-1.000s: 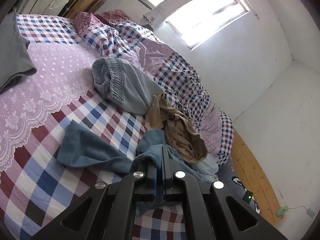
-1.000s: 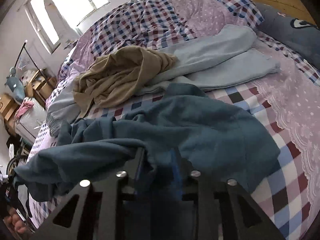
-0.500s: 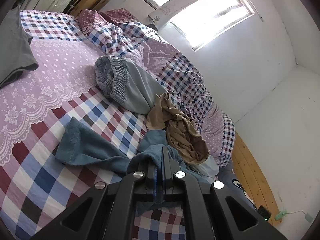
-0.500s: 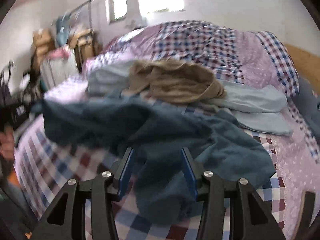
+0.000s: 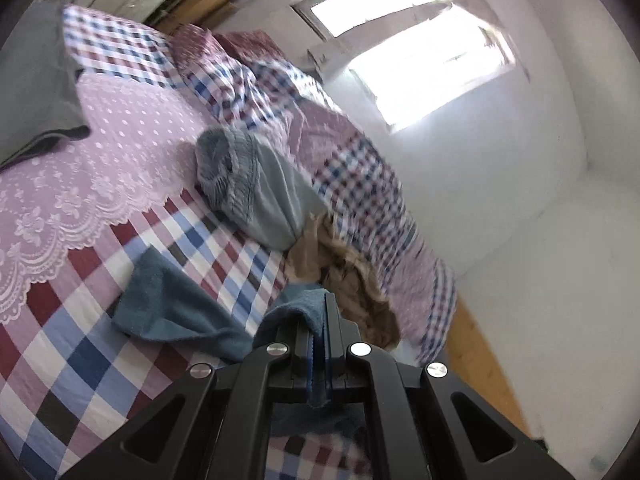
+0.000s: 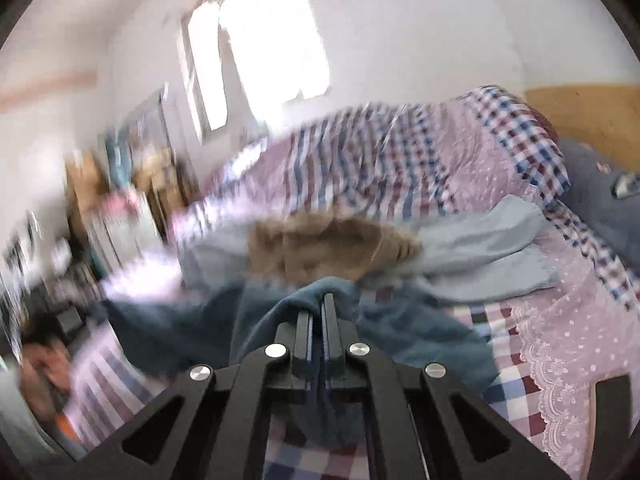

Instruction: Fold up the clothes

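A teal blue garment [image 5: 172, 312] lies partly on the checked bedsheet [image 5: 64, 364], one end trailing left. My left gripper [image 5: 325, 300] is shut on a fold of it, cloth pinched between the pads. In the right wrist view the same teal garment [image 6: 408, 332] is bunched up, and my right gripper [image 6: 325, 300] is shut on a raised fold of it. Behind it lie a tan garment [image 6: 332, 244] and pale blue trousers [image 6: 488, 248]. The tan garment [image 5: 352, 280] and the trousers' elastic waistband [image 5: 228, 172] also show in the left wrist view.
A dark grey garment [image 5: 32, 84] lies at the bed's far left. A checked quilt [image 5: 320, 128] is heaped along the wall under the window [image 5: 420, 52]. A wooden headboard [image 6: 588, 116] and dark pillow [image 6: 604, 204] sit at right. Furniture [image 6: 120, 192] stands at left, blurred.
My right gripper has gone from open around the teal cloth to shut on a fold, and has lifted and swung, blurring its view. The left gripper keeps its grip and rolled slightly.
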Demonstrator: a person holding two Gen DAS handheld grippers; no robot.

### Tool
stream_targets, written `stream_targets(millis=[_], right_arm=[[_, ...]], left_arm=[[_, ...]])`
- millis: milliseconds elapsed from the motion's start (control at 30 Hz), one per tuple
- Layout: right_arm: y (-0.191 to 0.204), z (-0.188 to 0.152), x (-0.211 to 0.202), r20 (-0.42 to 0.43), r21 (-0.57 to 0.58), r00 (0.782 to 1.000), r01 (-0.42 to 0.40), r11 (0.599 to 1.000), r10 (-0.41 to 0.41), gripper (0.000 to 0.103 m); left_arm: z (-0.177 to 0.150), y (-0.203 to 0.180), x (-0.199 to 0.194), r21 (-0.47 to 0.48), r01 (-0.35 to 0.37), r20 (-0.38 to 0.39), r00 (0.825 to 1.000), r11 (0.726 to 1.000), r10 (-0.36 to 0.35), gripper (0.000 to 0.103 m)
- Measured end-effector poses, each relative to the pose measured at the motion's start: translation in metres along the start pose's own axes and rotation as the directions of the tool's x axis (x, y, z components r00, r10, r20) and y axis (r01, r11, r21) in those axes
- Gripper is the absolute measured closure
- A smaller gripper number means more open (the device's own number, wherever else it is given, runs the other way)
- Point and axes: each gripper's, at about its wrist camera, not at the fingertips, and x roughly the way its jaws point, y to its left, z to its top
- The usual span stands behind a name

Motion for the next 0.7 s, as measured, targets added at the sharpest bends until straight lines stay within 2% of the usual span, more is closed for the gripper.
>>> stream_targets(millis=[33,100,167,200,300,333,367,433,467,500,533,567,700], right_arm=[[-0.013,0.006,-0.010,0.037,0.058,0.999,-0.014,0.998,0.012,0.101],[-0.039,0.009,-0.015,0.057,0.159,0.998,0.002,0.987,-0.011,0.101],[-0.068,0.001,-0.006,0.011,0.245,0.995,0.089,0.965,-0.095,0.101],[-0.077,-0.006,0.003,-0.046,0.272,0.990,0.144,0.951,-0.137,0.101],[-0.097,-0.023,0.032,-0.219,0.284,0.947,0.294,0.913,-0.237,0.098],[-0.102,-0.029,0.044,-0.291,0.263,0.915,0.358,0.896,-0.280,0.097],[-0.103,-0.032,0.048,-0.323,0.246,0.896,0.391,0.887,-0.305,0.097],[-0.100,-0.034,0.044,-0.331,0.219,0.883,0.414,0.884,-0.332,0.094],[-0.099,-0.036,0.042,-0.334,0.205,0.877,0.425,0.882,-0.345,0.080],[-0.095,-0.036,0.037,-0.323,0.200,0.881,0.422,0.884,-0.347,0.070],[-0.091,-0.034,0.030,-0.298,0.200,0.890,0.412,0.889,-0.346,0.055],[-0.090,-0.034,0.026,-0.285,0.203,0.895,0.406,0.891,-0.342,0.055],[-0.077,-0.037,0.021,-0.318,0.199,0.918,0.308,0.930,-0.236,0.055]], left_arm=[[0.002,0.004,-0.003,-0.020,0.004,0.015,1.000,1.000,-0.003,0.101],[0.005,0.010,-0.005,-0.055,0.002,0.023,1.000,0.999,-0.001,0.101],[0.005,0.014,-0.004,-0.071,0.004,0.018,1.000,0.997,-0.003,0.101],[0.004,0.013,-0.002,-0.065,0.001,0.007,1.000,0.998,-0.001,0.101],[0.000,0.001,0.004,0.008,-0.036,-0.012,0.999,0.999,0.036,0.101],[-0.002,-0.004,0.007,0.035,-0.047,-0.018,0.999,0.998,0.048,0.101],[-0.003,-0.006,0.008,0.052,-0.056,-0.025,0.998,0.997,0.057,0.101],[-0.006,-0.007,0.013,0.067,-0.072,-0.040,0.996,0.995,0.074,0.101],[-0.007,-0.006,0.014,0.062,-0.074,-0.044,0.996,0.995,0.077,0.101],[-0.007,-0.005,0.013,0.057,-0.080,-0.045,0.996,0.995,0.083,0.101],[-0.007,-0.004,0.014,0.051,-0.082,-0.047,0.995,0.995,0.085,0.101],[-0.007,-0.002,0.014,0.045,-0.084,-0.048,0.995,0.995,0.086,0.101],[-0.009,0.000,0.016,0.033,-0.093,-0.059,0.994,0.995,0.094,0.101]])
